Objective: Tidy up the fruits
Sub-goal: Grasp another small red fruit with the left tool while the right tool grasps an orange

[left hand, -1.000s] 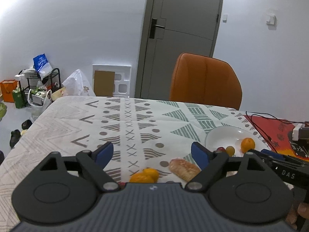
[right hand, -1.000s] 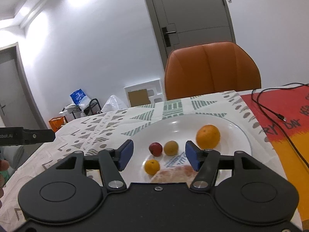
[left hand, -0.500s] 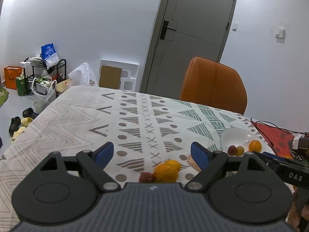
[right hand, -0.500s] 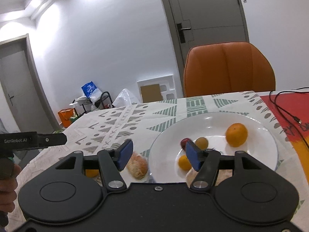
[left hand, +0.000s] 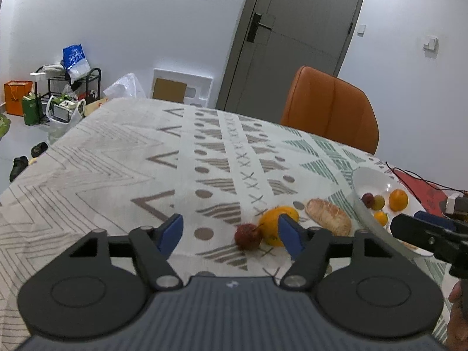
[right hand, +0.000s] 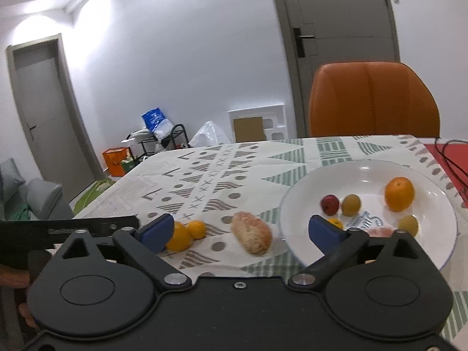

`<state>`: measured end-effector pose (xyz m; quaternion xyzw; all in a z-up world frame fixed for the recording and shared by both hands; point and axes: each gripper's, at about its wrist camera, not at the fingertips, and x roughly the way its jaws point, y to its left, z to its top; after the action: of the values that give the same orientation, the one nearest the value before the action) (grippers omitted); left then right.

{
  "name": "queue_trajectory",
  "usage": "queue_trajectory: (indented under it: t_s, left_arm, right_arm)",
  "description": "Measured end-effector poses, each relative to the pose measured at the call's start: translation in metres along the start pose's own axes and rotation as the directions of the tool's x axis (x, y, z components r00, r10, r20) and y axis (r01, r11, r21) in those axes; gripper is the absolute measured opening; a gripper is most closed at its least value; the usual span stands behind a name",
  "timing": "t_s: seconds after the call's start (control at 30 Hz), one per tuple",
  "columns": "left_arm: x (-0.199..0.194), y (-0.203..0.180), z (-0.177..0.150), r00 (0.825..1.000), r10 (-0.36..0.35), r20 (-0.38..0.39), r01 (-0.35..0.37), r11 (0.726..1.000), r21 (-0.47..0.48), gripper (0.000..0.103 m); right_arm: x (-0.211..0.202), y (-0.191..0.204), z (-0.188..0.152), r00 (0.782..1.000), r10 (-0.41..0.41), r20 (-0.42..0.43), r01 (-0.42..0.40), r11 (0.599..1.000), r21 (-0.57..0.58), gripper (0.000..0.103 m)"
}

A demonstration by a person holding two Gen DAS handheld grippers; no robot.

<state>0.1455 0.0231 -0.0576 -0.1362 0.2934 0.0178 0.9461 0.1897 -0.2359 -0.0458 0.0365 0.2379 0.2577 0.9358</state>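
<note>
Patterned tablecloth (left hand: 122, 158) below; my left gripper (left hand: 229, 235) has been narrowing, empty, the lychee (left hand: 248, 235) lower centre; my right gripper (right hand: 238, 231) just spread (empty). Fruit might roll from a nudge.

Right wrist view: pinkish fruit (right hand: 380, 230) on the white plate (right hand: 298, 204) mostly hidden behind the right gripper (right hand: 239, 232) finger linkage, type unclear. Small orange fruit (right hand: 336, 222) half covered by the blue fingertip (right hand: 324, 232). Plate's near rim cut off by the gripper body. Left gripper (right hand: 87, 226) only partly seen at the left edge, printed label unreadable. Bread roll (right hand: 251, 235) blurred. Left wrist view: yellow-orange fruit (left hand: 273, 219) partly behind the blue pad (left hand: 288, 235), possibly two fruits. Hand (left hand: 457, 313) cropped at the right edge.
</note>
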Motion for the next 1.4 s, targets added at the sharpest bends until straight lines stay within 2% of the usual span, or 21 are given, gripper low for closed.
queue_trajectory:
  t_s: [0.23,0.3,0.47,0.6,0.63,1.0,1.23,1.4]
  left_arm:
    - [0.013,0.001,-0.008,0.999,-0.028,-0.032,0.028,1.000,0.010,0.053]
    - [0.017,0.001,-0.008,0.999,-0.034,-0.042,0.035,0.999,0.013,0.050]
    - [0.026,0.001,-0.010,0.997,-0.045,-0.060,0.046,0.999,0.010,0.045]
    - [0.029,0.002,-0.007,0.996,-0.074,-0.057,0.073,0.997,-0.003,0.028]
    - [0.029,0.001,-0.007,0.995,-0.081,-0.055,0.080,0.997,-0.005,0.021]
    - [0.016,0.014,-0.002,0.997,-0.071,-0.033,0.070,0.997,-0.029,0.021]
    - [0.008,0.023,0.001,0.998,-0.049,-0.025,0.048,0.999,-0.024,0.021]
    - [0.001,0.027,0.001,1.000,-0.023,-0.021,0.023,0.999,-0.023,0.021]
  right_arm:
    - [0.007,0.019,-0.003,0.999,0.007,-0.038,-0.009,0.999,-0.047,0.103]
    - [0.008,0.024,-0.006,0.999,-0.007,-0.036,0.005,0.998,-0.057,0.103]
    - [0.015,0.027,-0.011,0.998,0.019,-0.055,-0.021,0.999,-0.033,0.103]
    - [0.021,0.030,-0.012,0.997,0.034,-0.067,-0.036,0.999,-0.026,0.103]
    - [0.022,0.031,-0.011,0.997,0.031,-0.064,-0.033,0.999,-0.034,0.102]
    - [0.054,0.049,-0.010,0.989,0.040,-0.140,-0.048,0.997,-0.058,0.071]
    - [0.070,0.057,-0.010,0.987,0.028,-0.160,-0.039,0.997,-0.066,0.068]
    - [0.080,0.058,-0.011,0.986,0.030,-0.167,-0.039,0.998,-0.053,0.057]
